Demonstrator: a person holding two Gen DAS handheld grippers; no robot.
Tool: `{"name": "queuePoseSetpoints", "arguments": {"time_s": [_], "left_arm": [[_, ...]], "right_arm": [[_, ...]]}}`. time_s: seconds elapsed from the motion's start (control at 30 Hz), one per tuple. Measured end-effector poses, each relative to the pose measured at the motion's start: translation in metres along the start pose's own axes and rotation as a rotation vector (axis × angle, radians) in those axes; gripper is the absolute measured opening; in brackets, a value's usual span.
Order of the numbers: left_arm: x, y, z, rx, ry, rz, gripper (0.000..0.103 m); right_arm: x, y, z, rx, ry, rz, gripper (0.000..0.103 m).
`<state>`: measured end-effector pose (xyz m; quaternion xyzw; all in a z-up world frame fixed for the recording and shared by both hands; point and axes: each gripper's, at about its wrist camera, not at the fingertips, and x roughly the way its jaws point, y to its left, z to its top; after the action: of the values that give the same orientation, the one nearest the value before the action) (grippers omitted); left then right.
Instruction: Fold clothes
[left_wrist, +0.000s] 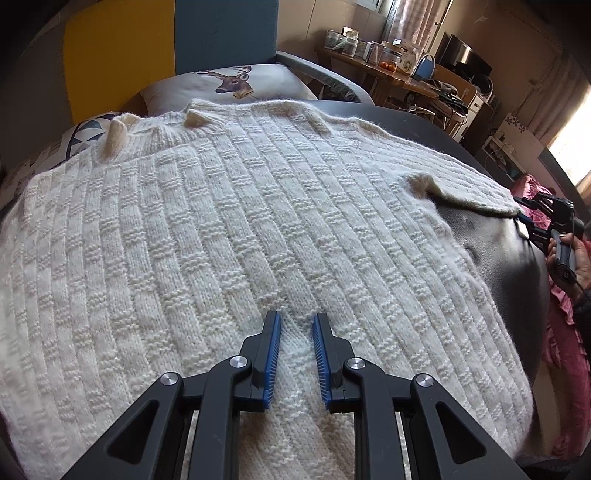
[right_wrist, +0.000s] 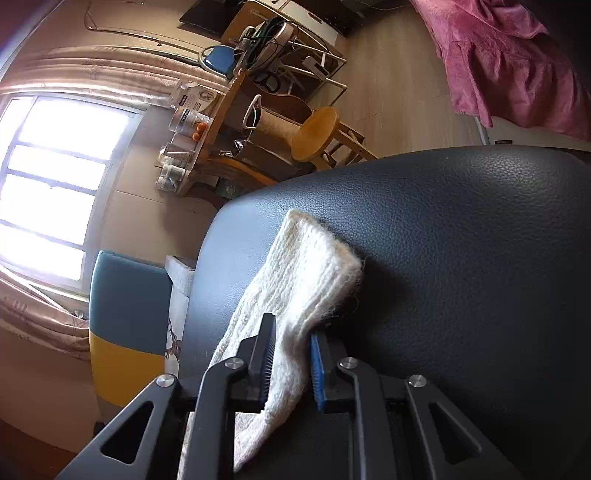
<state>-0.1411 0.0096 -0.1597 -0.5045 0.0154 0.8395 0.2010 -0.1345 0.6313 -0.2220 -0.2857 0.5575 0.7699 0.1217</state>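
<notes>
Dark leather top (right_wrist: 461, 229), cream sweater (left_wrist: 221, 229) spread flat across it, body unfolded, one sleeve (right_wrist: 306, 273) stretched out sideways; right gripper (right_wrist: 290, 360) clenched on that cuff, left gripper (left_wrist: 296, 354) released above hem; every fold apparently left to make

Sweater (left_wrist: 229, 229) lies spread flat on the mat (left_wrist: 495, 251), collar toward twelve o'clock. Pillow (left_wrist: 229, 86) sits behind it, desk (left_wrist: 391, 74) at one o'clock. Sleeve (left_wrist: 469, 190) stretches toward three o'clock.
</notes>
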Motion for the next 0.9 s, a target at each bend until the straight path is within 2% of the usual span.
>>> {"name": "queuePoseSetpoints", "arguments": {"time_s": [0.13,0.27,0.33,0.4,0.47,0.57,0.67,0.73,0.83,0.9], "left_arm": [[-0.003,-0.003,0.01,-0.02,0.038,-0.02,0.019],[-0.017,-0.021,0.049,-0.071,0.029,-0.215,0.019],[-0.011,-0.05,0.077,-0.073,0.044,-0.315,0.022],[-0.004,-0.079,0.104,-0.074,0.062,-0.416,0.039],[0.003,-0.108,0.132,-0.075,0.08,-0.517,0.047],[0.028,-0.162,0.164,-0.055,0.123,-0.584,0.047],[0.068,-0.201,0.186,-0.114,0.221,-0.653,0.047],[0.097,-0.214,0.194,-0.196,0.292,-0.675,0.048],[0.127,-0.222,0.201,-0.299,0.349,-0.706,0.048],[0.138,-0.226,0.204,-0.332,0.37,-0.698,0.048]], "right_arm": [[0.01,0.02,-0.006,-0.117,0.032,0.023,0.01],[0.016,0.039,-0.028,-0.271,0.094,0.018,0.01],[0.019,0.049,-0.039,-0.348,0.125,0.015,0.009],[0.021,0.059,-0.05,-0.425,0.156,0.012,0.009],[0.024,0.068,-0.061,-0.502,0.187,0.009,0.009],[0.028,0.082,-0.078,-0.617,0.233,0.004,0.009],[0.03,0.092,-0.093,-0.721,0.262,-0.013,0.009],[0.03,0.092,-0.099,-0.778,0.269,-0.032,0.009],[0.027,0.097,-0.108,-0.856,0.26,-0.067,0.009],[0.025,0.1,-0.116,-0.92,0.247,-0.095,0.009]]}}
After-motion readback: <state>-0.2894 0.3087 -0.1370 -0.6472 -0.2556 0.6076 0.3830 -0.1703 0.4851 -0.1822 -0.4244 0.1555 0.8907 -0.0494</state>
